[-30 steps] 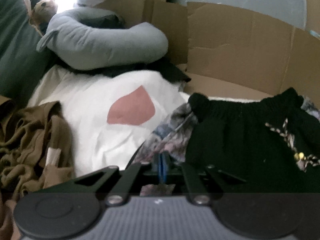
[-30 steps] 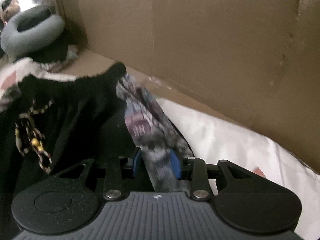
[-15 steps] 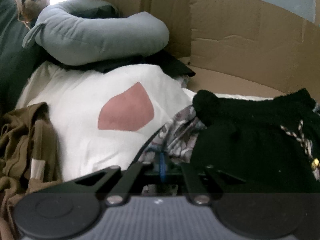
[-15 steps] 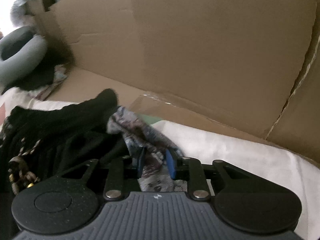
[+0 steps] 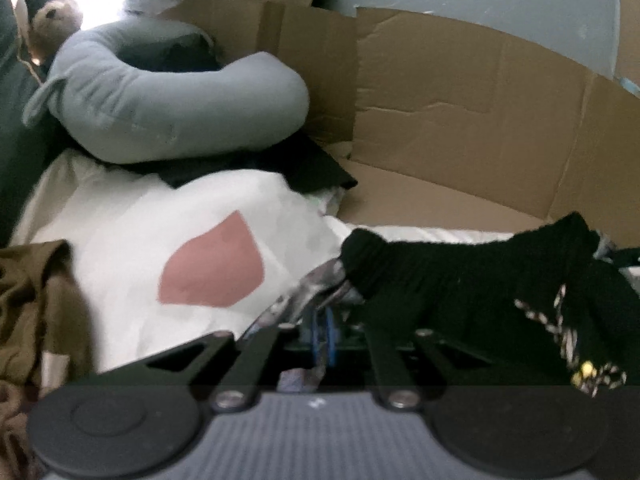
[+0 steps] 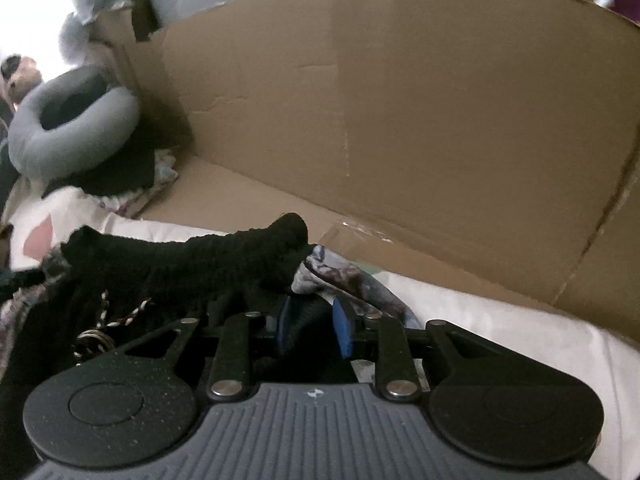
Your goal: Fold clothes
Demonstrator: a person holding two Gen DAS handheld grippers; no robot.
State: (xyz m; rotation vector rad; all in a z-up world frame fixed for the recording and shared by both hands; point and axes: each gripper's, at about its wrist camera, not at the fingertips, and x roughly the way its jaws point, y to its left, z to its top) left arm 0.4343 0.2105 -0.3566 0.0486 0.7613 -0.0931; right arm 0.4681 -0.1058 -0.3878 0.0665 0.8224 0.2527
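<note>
A black garment (image 5: pixel 472 280) with an elastic waistband, a patterned drawstring (image 5: pixel 560 320) and grey-purple patterned fabric (image 5: pixel 316 284) is stretched between my two grippers over a white sheet (image 5: pixel 132 240). My left gripper (image 5: pixel 323 334) is shut on the patterned fabric at the waistband's left end, its blue pads almost touching. In the right wrist view the waistband (image 6: pixel 192 252) runs off to the left. My right gripper (image 6: pixel 313 330) is shut on a thick bunch of dark cloth at the right end, with patterned fabric (image 6: pixel 360 280) spilling past its blue pads (image 6: pixel 342 330).
Cardboard walls (image 6: pixel 400 128) rise close behind and to the right. A grey neck pillow (image 5: pixel 168 100) lies on dark cloth at the back left, with a teddy bear (image 5: pixel 48 20) beyond it. Crumpled brown clothing (image 5: pixel 36 300) sits at the left. The sheet bears a pink patch (image 5: pixel 216 264).
Both grippers have carried the garment towards the cardboard wall, keeping the waistband taut between them. Black cloth now fills the right gripper's pads where patterned fabric showed before.
</note>
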